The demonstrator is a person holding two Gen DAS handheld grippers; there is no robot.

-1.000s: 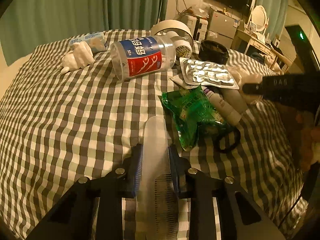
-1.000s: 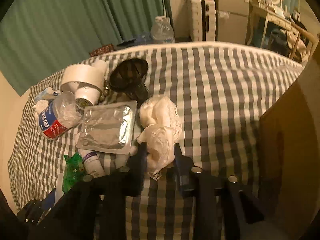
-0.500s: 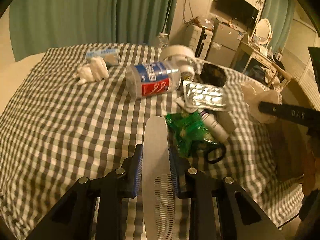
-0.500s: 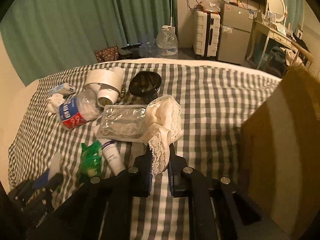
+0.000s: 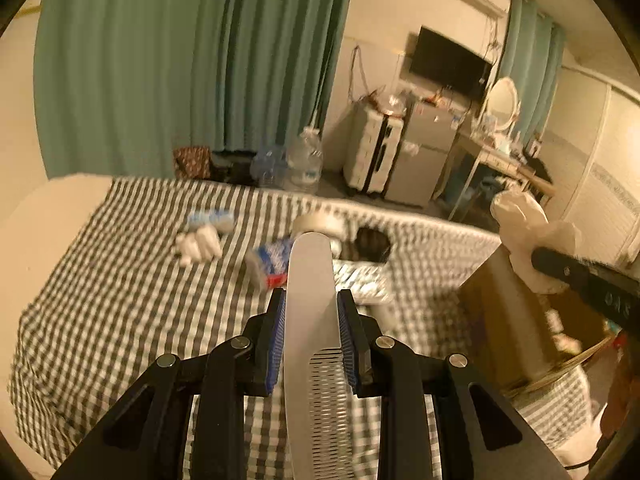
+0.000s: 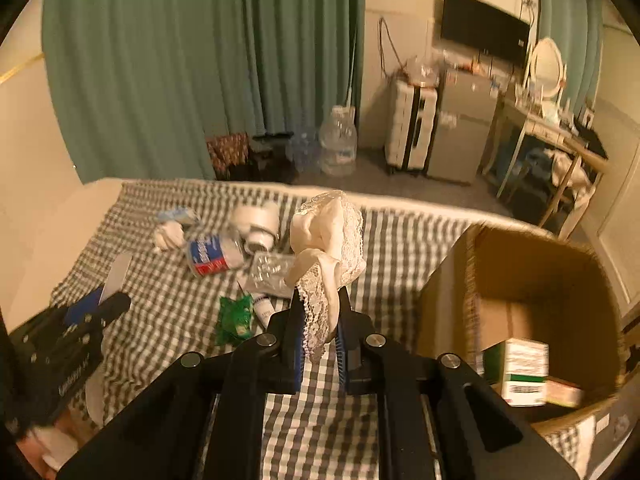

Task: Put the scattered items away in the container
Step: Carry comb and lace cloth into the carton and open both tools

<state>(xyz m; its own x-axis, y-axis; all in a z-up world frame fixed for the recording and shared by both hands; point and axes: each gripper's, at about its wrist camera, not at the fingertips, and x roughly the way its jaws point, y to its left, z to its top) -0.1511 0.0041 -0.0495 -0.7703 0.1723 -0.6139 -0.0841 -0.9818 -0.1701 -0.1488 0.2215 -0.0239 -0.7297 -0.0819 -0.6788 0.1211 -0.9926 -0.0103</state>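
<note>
The left gripper [image 5: 311, 322] is pinching a pale comb [image 5: 311, 304] between its blue pads [image 5: 277, 340]. The comb is long and flat. Its long way runs straight ahead along the fingers, with the smooth round end pointing away and the fine teeth back near the camera. It is up in the air above the checked bed cover [image 5: 120, 300].

Ahead of the left gripper, a bit to its left, lie a white crumpled wad [image 5: 198, 245] and a small blue and white pack [image 5: 211, 219]. Right in front, partly behind the comb, is a clear bottle [image 6: 216, 254] with a blue and red label. The writing on it is too blurry to read. Near it are a white tape roll [image 6: 259, 224], a silver pill sheet [image 6: 269, 273] and a green packet [image 6: 234, 318].

The right gripper [image 6: 318, 330] is pinching a cream lace cloth [image 6: 326, 240]. The cloth bunches up and sticks out ahead of the fingers, off the bed.

To the right of the right gripper stands an open cardboard box [image 6: 452, 280]. Only the right wrist view looks down into it, where a white and green carton [image 6: 524, 372] lies. Its print cannot be read. The left wrist view shows just the box's side, and the right gripper's black finger with faint letters like "DAS".
</note>
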